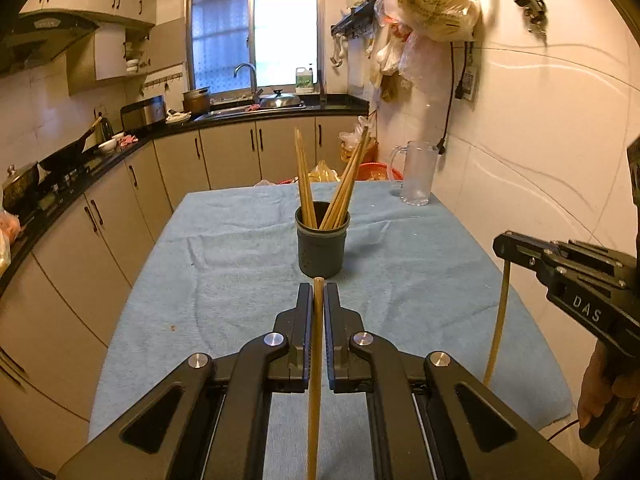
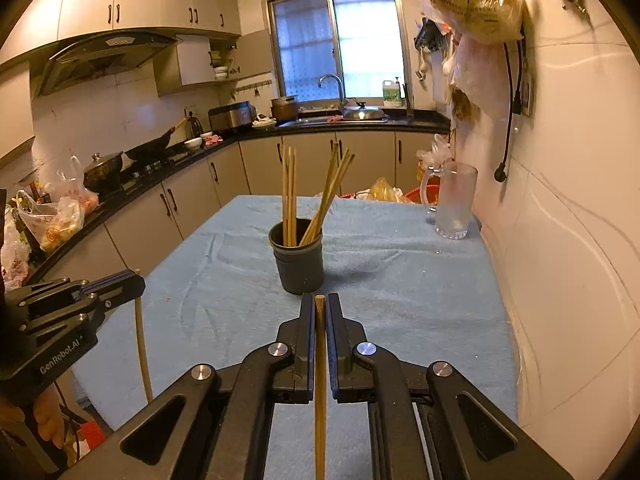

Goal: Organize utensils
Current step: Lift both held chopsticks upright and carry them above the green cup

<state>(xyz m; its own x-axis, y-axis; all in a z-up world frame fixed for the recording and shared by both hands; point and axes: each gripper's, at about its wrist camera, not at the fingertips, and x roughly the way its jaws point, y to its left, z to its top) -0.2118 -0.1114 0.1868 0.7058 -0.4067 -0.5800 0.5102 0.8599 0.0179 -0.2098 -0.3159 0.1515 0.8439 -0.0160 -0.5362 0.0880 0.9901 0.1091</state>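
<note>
A dark grey utensil cup (image 1: 321, 247) stands mid-table on the blue cloth and holds several wooden chopsticks (image 1: 343, 188); it also shows in the right wrist view (image 2: 298, 260). My left gripper (image 1: 318, 292) is shut on a single wooden chopstick (image 1: 315, 380) that runs back between the fingers, just short of the cup. My right gripper (image 2: 319, 302) is shut on another chopstick (image 2: 320, 392), also just before the cup. Each gripper shows in the other's view, the right one (image 1: 505, 247) and the left one (image 2: 134, 282), each with its chopstick hanging down.
A frosted glass mug (image 1: 416, 174) stands at the table's far right corner, next to the tiled wall (image 1: 540, 160). Counters with a wok, pots and bags run along the left (image 2: 100, 196). Plastic bags hang on the right wall (image 2: 476, 4).
</note>
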